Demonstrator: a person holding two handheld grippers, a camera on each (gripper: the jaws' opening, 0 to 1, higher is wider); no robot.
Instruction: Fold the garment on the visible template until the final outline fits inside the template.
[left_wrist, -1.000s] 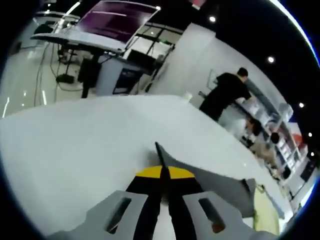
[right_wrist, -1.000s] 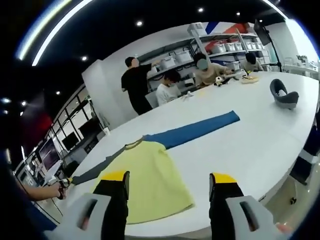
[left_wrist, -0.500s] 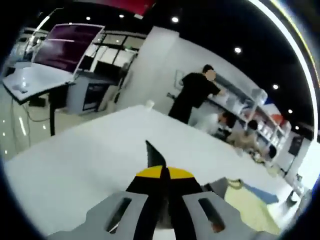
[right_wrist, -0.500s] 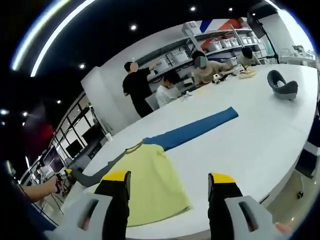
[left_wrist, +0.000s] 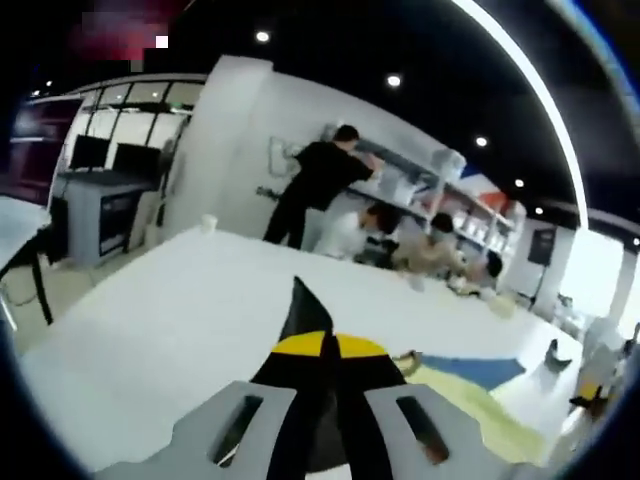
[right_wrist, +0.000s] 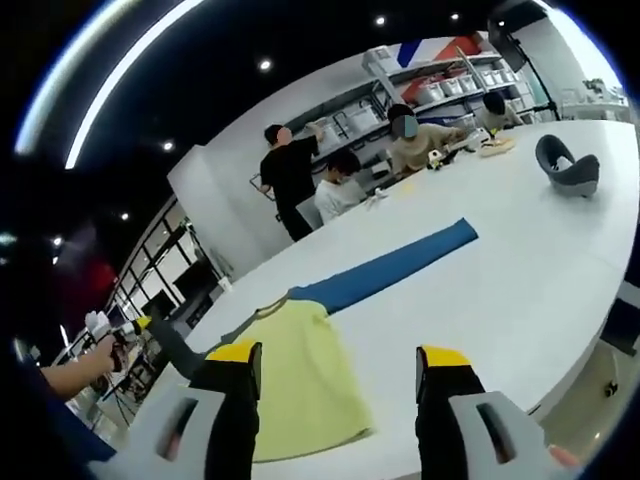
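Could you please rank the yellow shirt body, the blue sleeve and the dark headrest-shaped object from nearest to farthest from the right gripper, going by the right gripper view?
1. Yellow shirt body: lying just beyond the right gripper, by its left jaw.
2. Blue sleeve: stretched out mid-table, farther on.
3. Dark object: far right on the table.

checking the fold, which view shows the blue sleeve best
The right gripper view: the blue sleeve lies stretched full length across the white table, joined to the yellow body. The left gripper view catches a short blue piece beside the shut fingers.
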